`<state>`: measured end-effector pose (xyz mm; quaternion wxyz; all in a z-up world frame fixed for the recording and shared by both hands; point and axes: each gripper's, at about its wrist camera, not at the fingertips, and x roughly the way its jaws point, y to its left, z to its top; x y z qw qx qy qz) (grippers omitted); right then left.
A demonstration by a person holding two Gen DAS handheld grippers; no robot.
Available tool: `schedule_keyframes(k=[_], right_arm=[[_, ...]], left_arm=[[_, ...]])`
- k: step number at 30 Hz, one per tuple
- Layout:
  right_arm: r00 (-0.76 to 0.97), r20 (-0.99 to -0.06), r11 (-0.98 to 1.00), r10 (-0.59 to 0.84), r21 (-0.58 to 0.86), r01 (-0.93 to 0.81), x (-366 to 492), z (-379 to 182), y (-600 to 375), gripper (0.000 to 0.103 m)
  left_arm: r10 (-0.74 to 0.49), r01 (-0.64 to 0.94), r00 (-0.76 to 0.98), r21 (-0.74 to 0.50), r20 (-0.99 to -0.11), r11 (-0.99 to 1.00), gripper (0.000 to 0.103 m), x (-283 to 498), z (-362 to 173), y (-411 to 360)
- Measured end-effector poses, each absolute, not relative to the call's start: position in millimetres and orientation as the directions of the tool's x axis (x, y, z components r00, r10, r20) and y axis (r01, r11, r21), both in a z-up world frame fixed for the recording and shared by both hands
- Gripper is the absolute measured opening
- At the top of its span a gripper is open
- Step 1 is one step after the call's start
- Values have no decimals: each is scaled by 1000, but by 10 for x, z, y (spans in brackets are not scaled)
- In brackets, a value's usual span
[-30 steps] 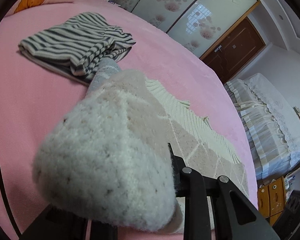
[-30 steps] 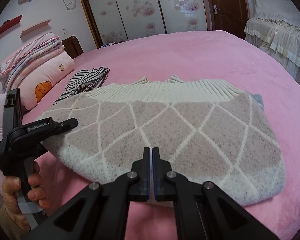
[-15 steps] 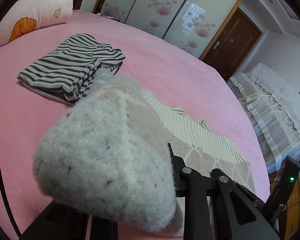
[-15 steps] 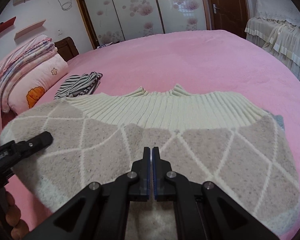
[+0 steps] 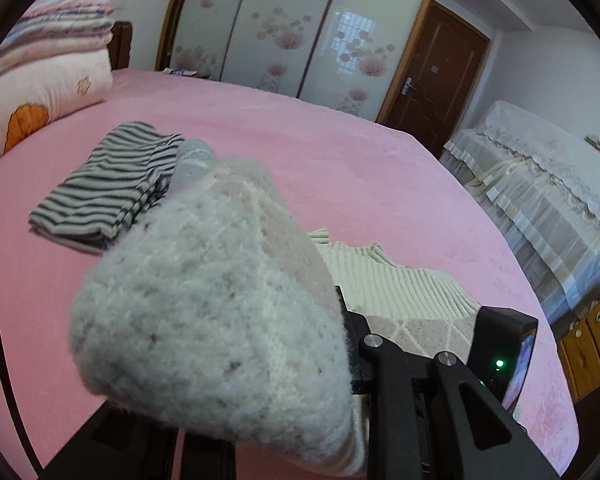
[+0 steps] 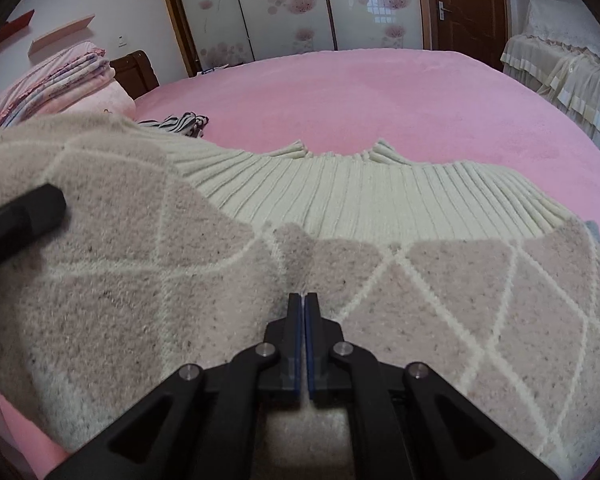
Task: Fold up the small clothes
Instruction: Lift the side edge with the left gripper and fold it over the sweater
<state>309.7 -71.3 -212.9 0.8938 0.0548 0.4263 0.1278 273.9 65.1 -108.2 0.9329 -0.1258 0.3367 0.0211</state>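
A beige knit sweater [image 6: 440, 280] with a white diamond pattern and cream ribbed hem lies on the pink bed. My left gripper [image 5: 340, 344] is shut on the sweater's left edge [image 5: 220, 312] and holds it lifted, folded toward the middle; the fabric hides its fingertips. The left gripper's finger [image 6: 20, 220] shows over the raised fold in the right wrist view. My right gripper [image 6: 303, 300] is shut with its tips pressed on the sweater's middle, at the fold line. The right gripper's body [image 5: 504, 344] shows at the right in the left wrist view.
A folded black-and-white striped garment [image 5: 104, 196] lies on the pink bed [image 6: 380, 92] beyond the sweater's left side. Stacked pink quilts and a pillow [image 5: 48, 92] sit at the headboard. A second bed [image 5: 540, 184] with a lace cover stands to the right.
My left gripper has lifted the sweater's left edge higher and carried it rightward over the body. The right gripper has moved forward onto the sweater's middle.
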Motion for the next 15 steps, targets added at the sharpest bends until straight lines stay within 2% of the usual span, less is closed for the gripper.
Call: schedule_keyframes(k=[6,15], right_arm=[[584,-723,926,369,341,-163,3007,-2018,-1040,1],[611,-732,939,301,340,-55,2616,-1888,-1781,1]], left_arm=[[-27,-80,783,-143,-622,986,22,2788,-934,312],[-29,-21,770,-71,-637,997,22,2901,-929,-315]])
